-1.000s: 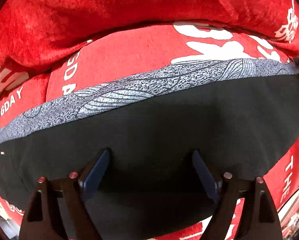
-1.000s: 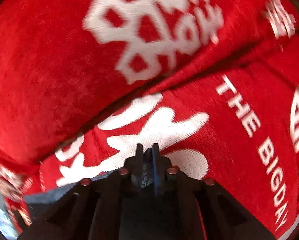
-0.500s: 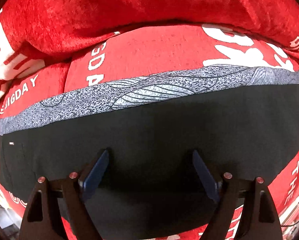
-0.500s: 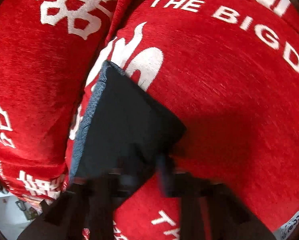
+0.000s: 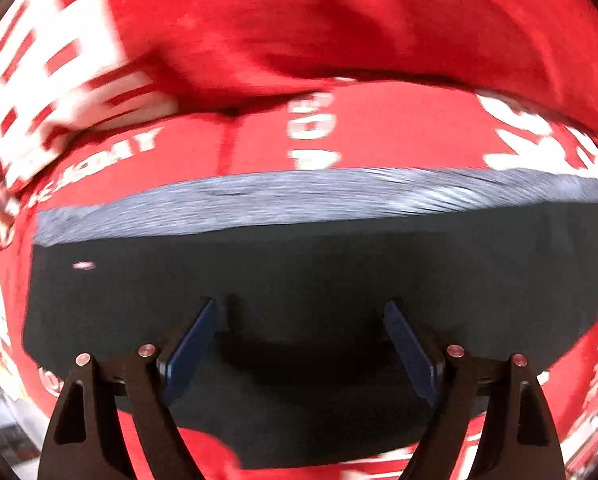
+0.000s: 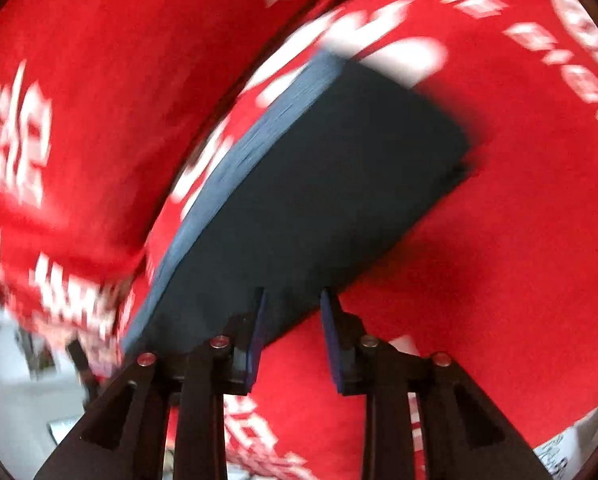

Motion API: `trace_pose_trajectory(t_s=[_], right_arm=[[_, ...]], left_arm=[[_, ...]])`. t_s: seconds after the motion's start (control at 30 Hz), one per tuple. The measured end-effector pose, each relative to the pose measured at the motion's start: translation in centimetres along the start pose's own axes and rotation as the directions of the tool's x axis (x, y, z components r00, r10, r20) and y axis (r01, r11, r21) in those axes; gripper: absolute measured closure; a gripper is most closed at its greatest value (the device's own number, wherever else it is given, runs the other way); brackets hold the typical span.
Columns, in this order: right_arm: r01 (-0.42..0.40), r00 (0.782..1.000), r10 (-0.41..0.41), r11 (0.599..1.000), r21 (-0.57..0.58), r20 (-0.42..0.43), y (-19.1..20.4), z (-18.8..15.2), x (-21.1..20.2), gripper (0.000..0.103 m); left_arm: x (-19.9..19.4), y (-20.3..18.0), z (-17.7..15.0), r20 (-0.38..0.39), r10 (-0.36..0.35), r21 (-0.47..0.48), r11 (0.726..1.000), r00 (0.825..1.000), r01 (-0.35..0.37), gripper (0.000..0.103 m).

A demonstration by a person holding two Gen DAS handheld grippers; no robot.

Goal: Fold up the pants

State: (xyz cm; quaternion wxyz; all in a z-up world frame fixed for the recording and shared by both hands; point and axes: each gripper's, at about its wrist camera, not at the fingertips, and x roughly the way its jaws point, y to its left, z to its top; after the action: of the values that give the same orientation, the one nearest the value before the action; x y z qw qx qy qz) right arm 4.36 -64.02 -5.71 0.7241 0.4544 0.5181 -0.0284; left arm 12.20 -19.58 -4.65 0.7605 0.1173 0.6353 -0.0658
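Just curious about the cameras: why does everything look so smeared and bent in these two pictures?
Left wrist view: the grey band of the pants streaks sideways with motion blur; the round lens bows its edges. Right wrist view: the white lettering on the red cover smears too.

Folded pants (image 5: 299, 280) lie on cushion (image 5: 399, 128) (backrest (image 5: 339, 20) behind).

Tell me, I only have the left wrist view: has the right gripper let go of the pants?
Observer: Its jaws are opening; the right gripper hangs over the near edge of the folded pants, no cloth pinched.
Operator: Is the right-hand end of the fold tidy?
Observer: Yes, that far end lies squared off and flat on the red sofa cover.
Operator: Anything near it?
Observer: Only the red cushion along the grey-banded edge.
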Motion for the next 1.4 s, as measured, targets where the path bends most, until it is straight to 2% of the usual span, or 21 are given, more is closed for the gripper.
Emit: trace_pose_trajectory(t_s=[0.07,0.13,0.2,0.33,0.47,0.5,0.53,0.57,0.63,0.7,0.77,0.83,0.87,0.9,0.93,1.0,1.1,1.27,1.37,1.4], right_arm=[[-0.021,0.999,0.016,0.995,-0.095,-0.051,4.0,-1.3,3.1,0.072],[-0.013,0.996,-0.005,0.979,-0.204,-0.088,8.7,-2.1,6.9,0.072],[-0.003,0.995,-0.025,0.958,-0.285,-0.094,12.3,-2.6,9.8,0.072],[0.136,0.989,-0.146,0.884,-0.447,0.013,18.6,-2.2,16.7,0.073],[0.245,0.969,-0.207,0.871,-0.425,0.133,21.2,-0.1,19.2,0.073],[0.277,0.960,-0.237,0.873,-0.402,0.147,21.6,0.6,19.3,0.073],[0.274,0.961,-0.239,0.889,-0.366,0.139,21.9,1.2,19.1,0.073],[0.238,0.971,-0.207,0.908,-0.345,0.123,22.1,1.0,18.7,0.073],[0.110,0.993,-0.095,0.939,-0.325,0.063,22.5,0.1,17.2,0.072],[-0.026,0.998,0.007,0.942,-0.333,-0.057,22.6,-2.9,16.0,0.071],[-0.122,0.982,0.069,0.941,-0.316,-0.174,22.0,-6.7,15.7,0.065],[-0.182,0.953,0.105,0.947,-0.264,-0.283,20.6,-11.2,16.1,0.062],[-0.198,0.937,0.116,0.953,-0.230,-0.329,19.7,-13.2,16.8,0.062],[-0.211,0.920,0.130,0.960,-0.186,-0.371,18.7,-15.3,17.7,0.062],[-0.213,0.912,0.138,0.964,-0.157,-0.386,18.0,-16.5,18.4,0.062],[-0.221,0.907,0.171,0.971,-0.090,-0.384,16.8,-18.2,19.8,0.061],[-0.277,0.907,0.259,0.961,-0.005,-0.333,15.9,-18.8,20.5,0.061],[-0.274,0.911,0.254,0.962,-0.016,-0.324,16.5,-19.1,20.3,0.061],[-0.299,0.904,0.276,0.954,-0.022,-0.328,17.8,-19.3,20.0,0.061],[-0.294,0.909,0.267,0.955,-0.041,-0.319,18.1,-19.4,19.5,0.061]], left_arm=[[0.0,2.6,0.2,0.007,0.024,-0.030,0.999,1.000,-0.024,0.017],[0.2,5.5,0.0,0.022,0.062,-0.048,0.997,0.998,-0.061,0.017],[0.7,7.9,-0.2,0.031,0.077,-0.061,0.995,0.997,-0.075,0.017],[3.8,11.3,-1.2,-0.014,0.086,-0.084,0.993,0.996,-0.087,0.017],[4.4,11.4,-2.7,0.029,0.100,0.009,0.995,0.995,-0.100,0.014],[4.3,11.0,-3.0,0.031,0.111,0.045,0.993,0.993,-0.112,0.014],[4.0,10.6,-3.3,0.027,0.114,0.063,0.991,0.993,-0.115,0.014],[3.6,10.7,-3.4,0.025,0.098,0.070,0.993,0.995,-0.100,0.014],[2.2,11.8,-3.3,0.066,0.064,0.053,0.996,0.996,-0.067,0.014],[1.0,13.7,-3.1,0.103,0.073,0.026,0.997,0.992,-0.076,0.014],[0.9,16.2,-2.9,0.099,0.106,-0.019,0.994,0.989,-0.104,0.014],[1.7,18.4,-3.1,0.070,0.143,-0.055,0.989,0.987,-0.139,0.014],[2.7,19.6,-3.1,0.052,0.162,-0.068,0.985,0.985,-0.158,0.010],[3.3,21.0,-3.6,0.054,0.135,-0.091,0.987,0.989,-0.130,0.003],[3.6,21.6,-3.8,0.065,0.124,-0.106,0.988,0.990,-0.116,0.000],[3.9,22.6,-4.1,0.081,0.063,-0.111,0.992,0.995,-0.054,0.000],[4.1,22.5,-4.0,0.088,0.061,-0.089,0.995,0.994,-0.053,0.000],[4.0,22.5,-4.2,0.101,0.047,-0.091,0.995,0.994,-0.038,0.000],[4.3,23.0,-4.2,0.102,0.044,-0.093,0.995,0.994,-0.034,0.000],[4.6,23.3,-4.1,0.105,0.043,-0.093,0.995,0.994,-0.033,0.000]])
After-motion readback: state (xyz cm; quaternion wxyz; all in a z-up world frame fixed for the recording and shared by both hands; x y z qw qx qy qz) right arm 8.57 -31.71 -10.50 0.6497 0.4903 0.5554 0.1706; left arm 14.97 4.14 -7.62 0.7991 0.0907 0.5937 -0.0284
